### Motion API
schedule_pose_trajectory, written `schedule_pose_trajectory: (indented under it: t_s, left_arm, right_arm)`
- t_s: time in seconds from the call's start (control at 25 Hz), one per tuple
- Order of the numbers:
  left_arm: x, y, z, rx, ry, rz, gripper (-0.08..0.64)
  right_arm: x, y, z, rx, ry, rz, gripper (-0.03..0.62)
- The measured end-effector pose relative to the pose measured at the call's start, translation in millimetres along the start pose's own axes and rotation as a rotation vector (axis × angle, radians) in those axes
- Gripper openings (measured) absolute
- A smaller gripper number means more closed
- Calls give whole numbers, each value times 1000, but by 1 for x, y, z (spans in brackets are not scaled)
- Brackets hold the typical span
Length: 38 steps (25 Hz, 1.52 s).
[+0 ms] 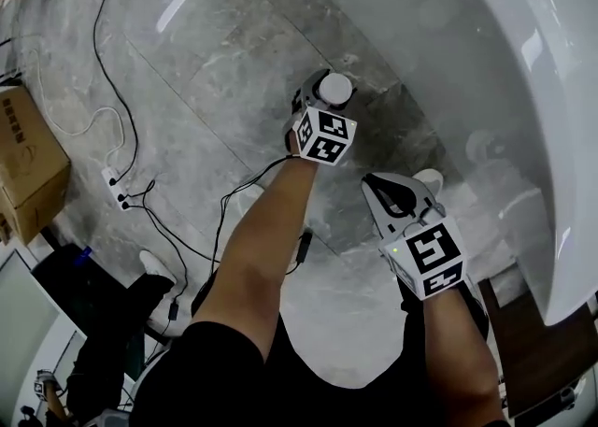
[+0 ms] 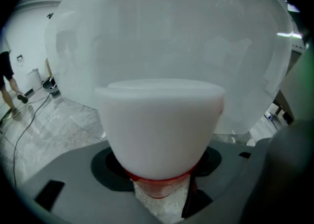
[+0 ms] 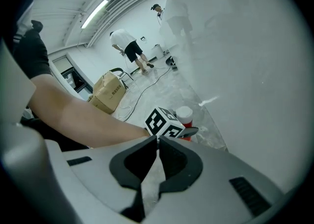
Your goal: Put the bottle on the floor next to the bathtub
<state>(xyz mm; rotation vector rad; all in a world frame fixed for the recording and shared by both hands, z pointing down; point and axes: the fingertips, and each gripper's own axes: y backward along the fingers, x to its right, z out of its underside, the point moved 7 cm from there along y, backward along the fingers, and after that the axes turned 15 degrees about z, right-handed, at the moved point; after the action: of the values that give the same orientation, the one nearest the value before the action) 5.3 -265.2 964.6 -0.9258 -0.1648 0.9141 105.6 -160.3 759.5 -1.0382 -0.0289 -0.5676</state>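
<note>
Bottle, head view: bottle [image 1: 334, 91] upright in the left gripper [image 1: 320, 103], over the floor [image 1: 215, 61] just beside the bathtub [image 1: 486, 61] — whether it has touched down is unclear.
Left gripper view: jaws pinch the red body under the white cap [image 2: 159, 125].
Right gripper view: right gripper [image 3: 157, 154] pressed together, empty.
Handling: probably light, stiff, smooth plastic — grip the body, not the cap.

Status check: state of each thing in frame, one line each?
bottle: capped, upright, gripped just below the cap, beside the bathtub; cannot tell if it is set down.
left hand-held gripper: shut on bottle.
right hand-held gripper: jaws together, empty.
cardboard box: closed.
</note>
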Motion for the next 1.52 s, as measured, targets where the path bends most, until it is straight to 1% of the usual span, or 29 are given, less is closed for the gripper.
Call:
schedule_pose_trajectory:
  t_s: [0.12,0.24,0.4,0.52,0.64,0.8,0.96,1.04,1.12,1.28,1.4,1.52]
  left_arm:
    - [-5,-11,-2,25,16,-6,290]
    - [-5,-18,0,47,28,6,290]
    - [-10,-23,9,44,62,10,290]
    - [-13,-18,13,69,96,0,290]
    - [-13,-17,12,67,74,20,290]
    - [-11,-17,11,28,56,49,290]
    - [0,-14,15,-7,9,76,290]
    - [6,-11,19,-23,-15,81,291]
    - [11,-8,25,-39,-24,83,301]
    - [15,-2,37,-72,-41,82,307]
    - [19,-2,40,-91,-63,88,310]
    - [22,-1,40,-101,-66,89,313]
  right_arm:
    - [6,-2,-9,10,24,2,38]
    - [10,-4,-11,8,52,9,38]
    - [14,-11,-13,4,55,27,38]
    - [12,-15,-13,-9,64,29,40]
    - [11,-16,-14,-16,66,36,38]
    - [10,-17,-13,-23,63,48,40]
    - [9,-17,-11,-29,61,54,40]
    - [9,-15,-10,-30,77,59,40]
    - [8,-14,-9,-33,89,64,40]
    - [5,-15,-5,-36,84,58,40]
    - [2,-13,-4,-30,83,58,40]
    - [1,-12,-2,-31,85,62,40]
